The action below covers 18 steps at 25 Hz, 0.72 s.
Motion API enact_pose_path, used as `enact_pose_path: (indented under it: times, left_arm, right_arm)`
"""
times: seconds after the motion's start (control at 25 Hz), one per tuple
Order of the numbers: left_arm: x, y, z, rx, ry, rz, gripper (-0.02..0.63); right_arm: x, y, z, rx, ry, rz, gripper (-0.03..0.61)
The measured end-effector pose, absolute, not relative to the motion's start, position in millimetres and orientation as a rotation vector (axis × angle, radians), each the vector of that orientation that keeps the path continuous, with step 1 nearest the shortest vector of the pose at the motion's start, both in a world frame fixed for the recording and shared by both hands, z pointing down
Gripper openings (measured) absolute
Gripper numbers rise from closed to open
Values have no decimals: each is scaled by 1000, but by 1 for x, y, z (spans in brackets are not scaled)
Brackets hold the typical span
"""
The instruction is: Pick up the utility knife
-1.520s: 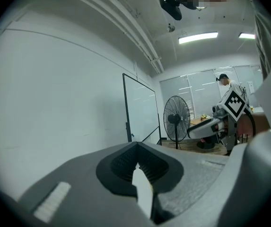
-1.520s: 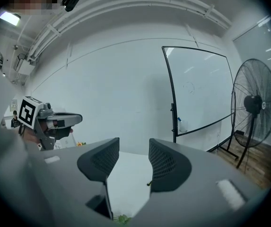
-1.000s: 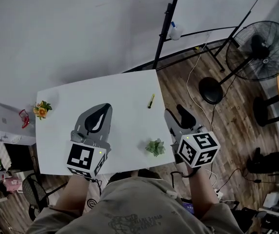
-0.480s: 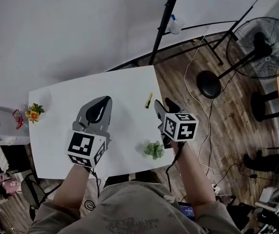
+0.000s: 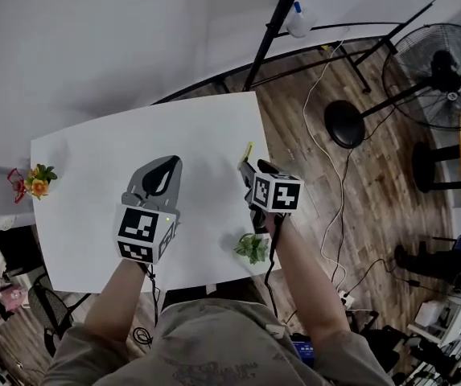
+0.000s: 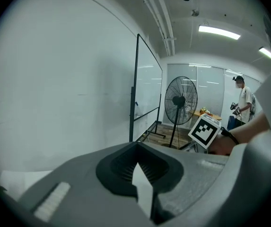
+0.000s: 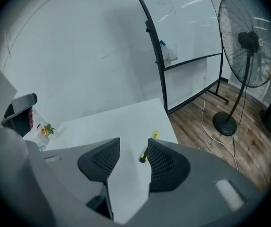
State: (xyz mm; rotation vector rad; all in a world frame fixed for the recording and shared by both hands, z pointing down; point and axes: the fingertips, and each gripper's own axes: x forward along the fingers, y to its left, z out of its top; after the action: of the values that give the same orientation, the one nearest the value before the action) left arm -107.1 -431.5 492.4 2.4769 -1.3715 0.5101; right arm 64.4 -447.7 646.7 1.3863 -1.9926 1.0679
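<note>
White worktop (image 5: 93, 183) on a wood floor, beside a plain wall.

- Right gripper (image 7: 130, 150): jaws apart, moderate gap, nothing gripped. In the right gripper view only bare worktop shows between them, and the utility knife (image 7: 147, 149) lies just beyond the gap, close to the right-hand jaw's inner edge.
- Head view: right gripper (image 5: 246, 170) sits right of centre; the yellow utility knife (image 5: 248, 150) is just above its tips, flat on the worktop near the right edge.
- Left gripper (image 6: 136, 155): jaws together, holding nothing. Head view shows the left gripper (image 5: 164, 167) over mid-worktop.
- Small green plant (image 5: 252, 248) at the lower edge of the worktop; its container can't be made out.
- Orange flower (image 5: 37, 182) at the left edge.
- Standing fan (image 5: 447, 75) at upper right.
</note>
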Motion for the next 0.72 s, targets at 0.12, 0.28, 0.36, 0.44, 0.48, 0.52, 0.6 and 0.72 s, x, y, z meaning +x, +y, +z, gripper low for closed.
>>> enact_pose_path:
  times: [0.12,0.28,0.36,0.44,0.48,0.52,0.6,0.72]
  left_arm:
    - [-108,-432,519,2443,-1338,552,0]
    - [-107,-428,552,2371,-1271,573,0]
    - [-107,-425,564,2351,-1251,593,0]
    - [-108,-421,573,2341,-1234,607,0]
    - [-108,-419,576,2336,-1225,610,0]
    - [-109,-417,579,2330,-1216,608,1]
    - [-113,-414,584,2306,-1208,595,0]
    - [-120,-409,589,2276,-1219,593,1]
  right_arm:
    - [66,-449,672,1377,-1936,1076,199]
    - [69,-454,697,1376,-1869,1087,201]
    - [68,-456,708,1366,-1845,1090,201]
    - [67,-458,719,1359,-1823,1087,201]
    - [66,-459,724,1357,-1814,1085,201]
    - [66,-459,728,1353,-1808,1081,201]
    - [65,-460,734,1337,-1804,1066,201]
    - [65,-459,737,1323,-1801,1017,186]
